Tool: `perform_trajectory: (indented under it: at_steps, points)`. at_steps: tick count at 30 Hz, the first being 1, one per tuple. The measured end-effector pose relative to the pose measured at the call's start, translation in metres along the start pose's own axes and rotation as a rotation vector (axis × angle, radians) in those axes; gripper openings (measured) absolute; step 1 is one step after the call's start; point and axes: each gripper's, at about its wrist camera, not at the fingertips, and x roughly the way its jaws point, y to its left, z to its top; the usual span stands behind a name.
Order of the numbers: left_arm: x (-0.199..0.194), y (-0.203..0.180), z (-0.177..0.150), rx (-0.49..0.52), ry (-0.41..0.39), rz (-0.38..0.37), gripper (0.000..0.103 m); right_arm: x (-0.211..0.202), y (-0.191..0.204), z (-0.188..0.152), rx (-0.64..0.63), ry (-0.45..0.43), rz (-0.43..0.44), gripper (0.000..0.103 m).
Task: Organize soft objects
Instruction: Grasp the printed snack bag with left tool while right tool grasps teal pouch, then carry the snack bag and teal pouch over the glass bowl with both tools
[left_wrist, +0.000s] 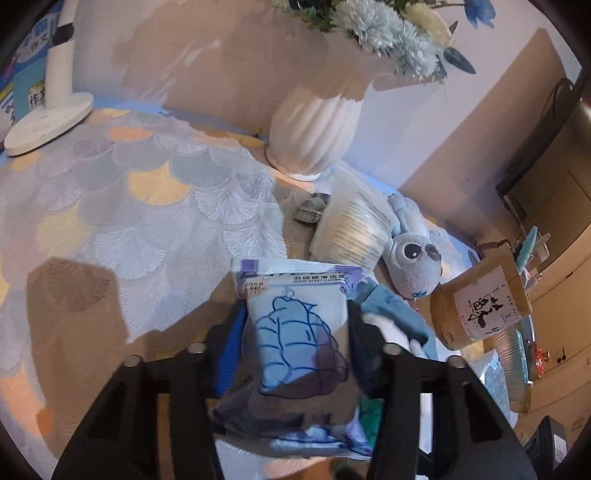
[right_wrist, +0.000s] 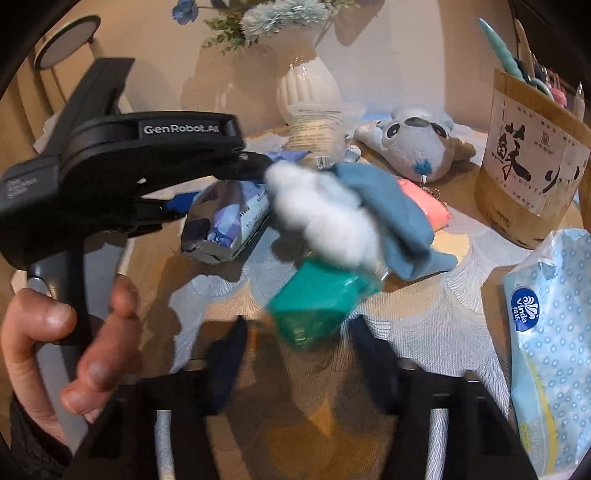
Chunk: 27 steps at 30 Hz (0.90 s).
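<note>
- Two grippers are in your hands over the patterned tablecloth (left_wrist: 110, 206), with the soft things gathered near its right side.
- Your white vase (left_wrist: 314, 129) of flowers stands at the back; the wooden pen holder (right_wrist: 532, 162) sits at the right.
- Your tissue pack (right_wrist: 554, 350) lies at the right edge.
- Your plush toy (left_wrist: 413, 254) lies beside the plastic tub (left_wrist: 354, 229).
- Your left gripper (left_wrist: 295, 332) is clamped on the wipes packet (left_wrist: 299, 325), lifted above the cloth.
- Your blue cloth (right_wrist: 399, 218) lies on the table, white stuffing (right_wrist: 325, 214) against it.
- Your right gripper (right_wrist: 299, 343) has its fingers spread, the green block (right_wrist: 317, 299) blurred between them, not squeezed.
</note>
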Motion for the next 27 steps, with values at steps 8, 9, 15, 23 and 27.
perform_trajectory:
  at_steps: [8, 9, 15, 23, 27]
  points:
    - [-0.065, 0.001, -0.036, 0.099, -0.140, 0.215, 0.044, -0.016, 0.010, -0.011, -0.050, -0.030, 0.006, 0.035]
    - [-0.073, 0.000, -0.041, 0.110, -0.155, 0.240, 0.044, -0.019, 0.011, -0.014, -0.056, -0.035, 0.006, 0.035]
    - [-0.126, -0.014, -0.066, 0.160, -0.259, 0.359, 0.044, -0.042, 0.019, -0.038, -0.069, -0.048, 0.042, 0.035]
    - [-0.177, -0.042, -0.082, 0.226, -0.384, 0.370, 0.044, -0.074, 0.024, -0.052, -0.080, -0.091, 0.036, 0.034]
    - [-0.194, -0.060, -0.092, 0.270, -0.433, 0.399, 0.044, -0.096, 0.026, -0.053, -0.086, -0.141, 0.029, 0.034]
